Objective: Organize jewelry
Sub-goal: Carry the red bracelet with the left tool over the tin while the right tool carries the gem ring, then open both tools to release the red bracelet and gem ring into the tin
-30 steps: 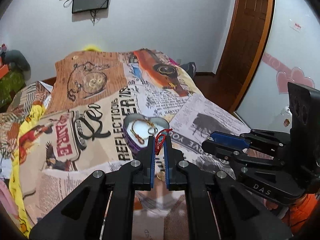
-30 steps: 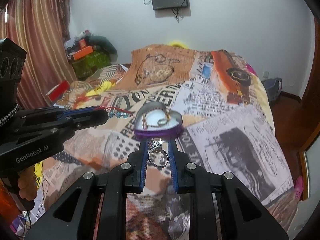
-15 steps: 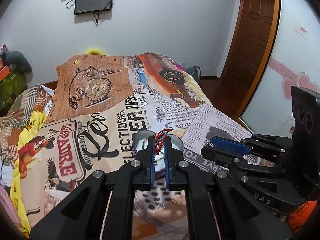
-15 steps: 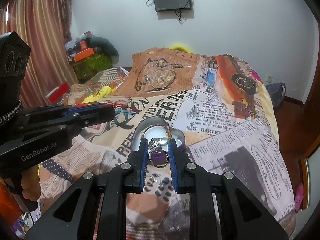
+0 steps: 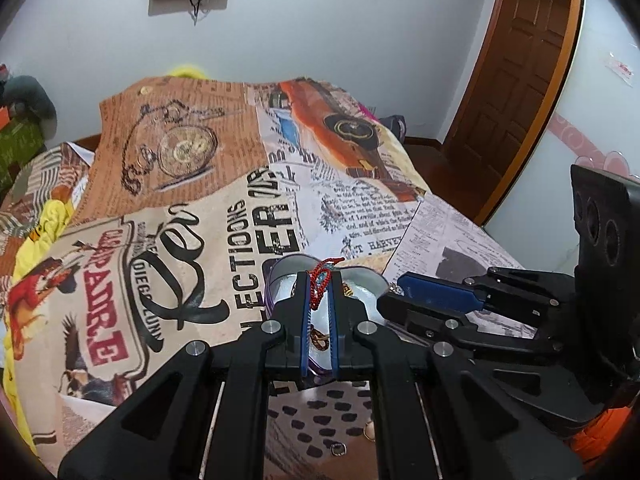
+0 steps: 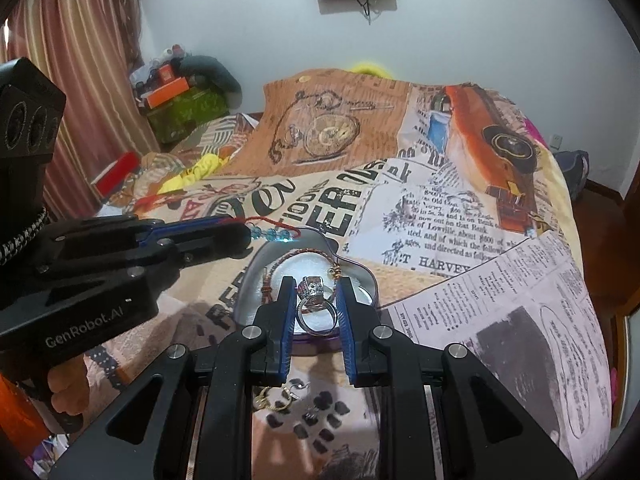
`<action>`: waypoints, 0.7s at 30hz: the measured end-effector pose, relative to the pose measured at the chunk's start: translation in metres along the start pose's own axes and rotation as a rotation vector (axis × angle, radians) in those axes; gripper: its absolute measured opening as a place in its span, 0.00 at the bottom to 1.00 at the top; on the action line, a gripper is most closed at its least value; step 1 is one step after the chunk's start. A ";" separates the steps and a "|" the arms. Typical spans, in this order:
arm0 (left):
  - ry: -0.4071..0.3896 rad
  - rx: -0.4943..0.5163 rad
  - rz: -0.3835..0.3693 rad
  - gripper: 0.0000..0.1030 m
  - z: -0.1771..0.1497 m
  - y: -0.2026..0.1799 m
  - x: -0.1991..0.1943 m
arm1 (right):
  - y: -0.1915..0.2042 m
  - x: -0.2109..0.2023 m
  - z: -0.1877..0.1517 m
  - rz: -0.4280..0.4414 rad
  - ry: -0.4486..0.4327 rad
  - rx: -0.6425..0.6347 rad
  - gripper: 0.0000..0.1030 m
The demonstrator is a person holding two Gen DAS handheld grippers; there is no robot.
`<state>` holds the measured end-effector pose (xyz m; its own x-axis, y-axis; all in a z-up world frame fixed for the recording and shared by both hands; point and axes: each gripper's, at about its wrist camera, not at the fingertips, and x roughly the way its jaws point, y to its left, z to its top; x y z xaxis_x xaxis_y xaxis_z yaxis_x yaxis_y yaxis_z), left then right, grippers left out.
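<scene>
A heart-shaped purple tin with a white pad lies open on the printed bedspread; a braided brown bracelet lies in it. My left gripper is shut on a red cord bracelet with blue beads, held over the tin; the beads hang at the tin's far left rim. My right gripper is shut on a silver ring with a stone cluster, held just above the tin's near side.
Small gold and silver pieces lie on the bedspread near me, also in the left wrist view. A red box and clutter sit at the far left. A door stands right of the bed.
Both grippers have moved forward over the bed until they are above the heart tin, each still holding its piece.
</scene>
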<state>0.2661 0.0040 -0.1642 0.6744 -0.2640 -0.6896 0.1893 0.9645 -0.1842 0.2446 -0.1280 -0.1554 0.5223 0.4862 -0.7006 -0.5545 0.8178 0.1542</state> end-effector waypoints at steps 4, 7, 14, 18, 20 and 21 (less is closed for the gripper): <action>0.021 -0.001 -0.004 0.06 -0.002 0.002 0.011 | -0.006 0.010 0.001 0.001 0.027 0.003 0.18; 0.033 0.006 -0.002 0.06 -0.003 0.002 0.018 | -0.010 0.017 0.002 0.001 0.051 0.015 0.18; 0.058 0.008 -0.006 0.06 -0.005 0.000 0.029 | -0.012 0.025 0.003 -0.001 0.079 0.007 0.18; 0.059 0.001 -0.005 0.06 -0.006 0.000 0.029 | -0.014 0.027 0.001 -0.003 0.079 0.015 0.18; 0.062 0.000 -0.006 0.06 -0.006 0.000 0.029 | -0.016 0.027 0.002 0.003 0.079 0.022 0.18; 0.064 -0.002 -0.003 0.06 -0.006 0.000 0.029 | -0.016 0.027 0.002 0.005 0.080 0.024 0.18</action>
<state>0.2809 -0.0035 -0.1885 0.6269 -0.2661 -0.7322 0.1899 0.9637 -0.1876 0.2691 -0.1276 -0.1753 0.4656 0.4652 -0.7529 -0.5410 0.8228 0.1738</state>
